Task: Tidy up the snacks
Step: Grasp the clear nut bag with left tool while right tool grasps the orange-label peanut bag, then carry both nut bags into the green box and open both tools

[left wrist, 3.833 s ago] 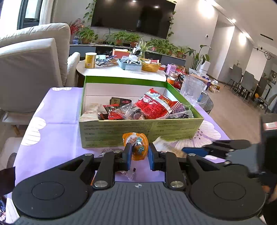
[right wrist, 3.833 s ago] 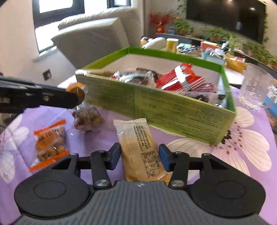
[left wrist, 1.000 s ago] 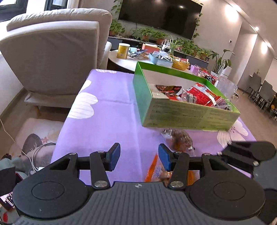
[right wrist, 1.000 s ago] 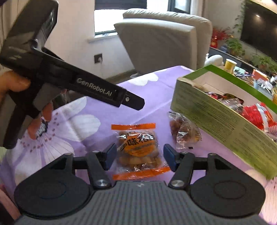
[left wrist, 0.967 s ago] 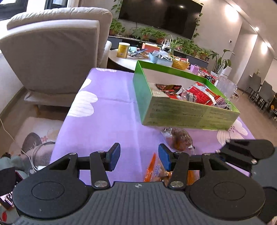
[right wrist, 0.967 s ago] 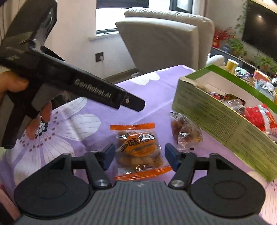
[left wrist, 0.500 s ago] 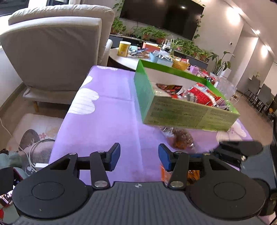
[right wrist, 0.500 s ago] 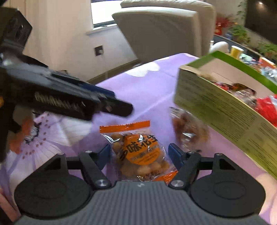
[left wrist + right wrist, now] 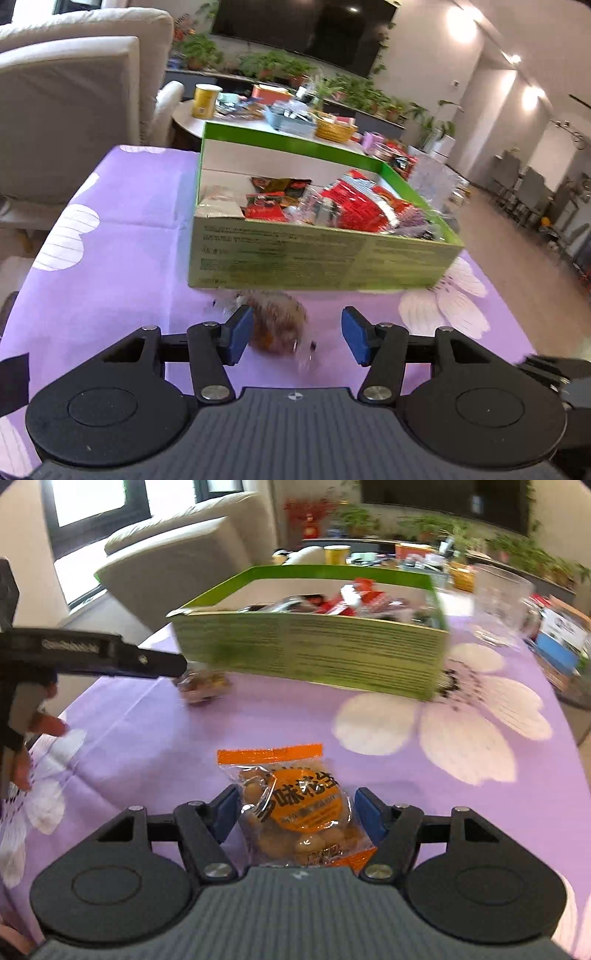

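Straddling a clear nut bag [image 9: 275,326] on the purple tabletop [image 9: 122,266], the left gripper [image 9: 295,334] has its jaws opening, the bag near the left pad and not pinched. The right gripper [image 9: 295,814] holds its jaws spread around an orange peanut pack [image 9: 301,805] lying flat, the pads just beside it without pressing. Beyond both stands the green box [image 9: 314,254] full of red snack packs [image 9: 354,208], the nut bag just in front of its wall.

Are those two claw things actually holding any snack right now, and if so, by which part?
Nothing is held. The peanut packet lies between the right gripper's open fingers; the clear snack bag lies between the left gripper's opening fingers.
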Demonstrator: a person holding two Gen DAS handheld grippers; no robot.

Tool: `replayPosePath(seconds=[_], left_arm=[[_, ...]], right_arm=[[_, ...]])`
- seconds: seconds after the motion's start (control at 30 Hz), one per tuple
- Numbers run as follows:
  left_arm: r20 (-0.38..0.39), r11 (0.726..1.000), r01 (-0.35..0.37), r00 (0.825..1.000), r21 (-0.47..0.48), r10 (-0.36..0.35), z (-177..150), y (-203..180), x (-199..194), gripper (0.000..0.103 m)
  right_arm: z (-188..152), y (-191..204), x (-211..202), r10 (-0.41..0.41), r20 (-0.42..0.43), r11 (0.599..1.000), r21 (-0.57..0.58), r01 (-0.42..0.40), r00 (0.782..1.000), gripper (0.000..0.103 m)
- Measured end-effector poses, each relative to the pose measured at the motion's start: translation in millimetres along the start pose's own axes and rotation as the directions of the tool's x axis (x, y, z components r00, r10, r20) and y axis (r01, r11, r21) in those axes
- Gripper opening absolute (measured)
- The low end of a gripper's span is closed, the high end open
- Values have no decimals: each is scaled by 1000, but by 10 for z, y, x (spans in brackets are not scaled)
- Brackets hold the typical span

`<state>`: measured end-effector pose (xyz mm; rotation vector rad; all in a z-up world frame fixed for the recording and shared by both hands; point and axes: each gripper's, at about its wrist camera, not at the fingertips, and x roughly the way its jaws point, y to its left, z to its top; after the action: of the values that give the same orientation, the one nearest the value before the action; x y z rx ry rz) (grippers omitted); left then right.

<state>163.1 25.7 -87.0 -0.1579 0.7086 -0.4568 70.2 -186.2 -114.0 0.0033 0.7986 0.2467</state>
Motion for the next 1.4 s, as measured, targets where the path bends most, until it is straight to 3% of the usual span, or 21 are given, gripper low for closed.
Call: replayPosePath(seconds=[0.17,0.27,0.4,0.5,0.63,0.73,0.87,1.17,1.4], left_arm=[[69,996,-91,994,13,90,-17,-47,50,56],[55,990,-130,990,50,127,-3,-81,92,63],[38,977,-196,980,87,194,-39,-101,170,65],[42,975,-207,978,77,204,-74,-68,182,68],[-30,970,-229,972,81,232,-54,7,290,68],[-38,972,-217,974,85,221,-9,67,268,45],[-35,992,-125,992,-2,125,17,181,148,42],[78,994,-53,996,91,46,162,-127,-236,43],[143,990,-41,989,134,22,479,-307,-292,44]], right_arm=[[-39,74,35,14,18,1000,-3,-14,1000,49],[-11,66,73,32,27,999,3,-32,999,49],[21,40,45,45,34,999,-1,-45,998,49],[24,12,40,58,39,998,5,-58,998,49],[21,-4,43,61,45,998,5,-61,997,49],[19,-8,45,58,50,998,8,-59,997,49],[23,-19,30,41,59,999,16,-42,997,49],[147,-68,-145,-4,142,999,41,-2,990,49],[627,-30,-314,-35,289,999,-19,43,957,49]])
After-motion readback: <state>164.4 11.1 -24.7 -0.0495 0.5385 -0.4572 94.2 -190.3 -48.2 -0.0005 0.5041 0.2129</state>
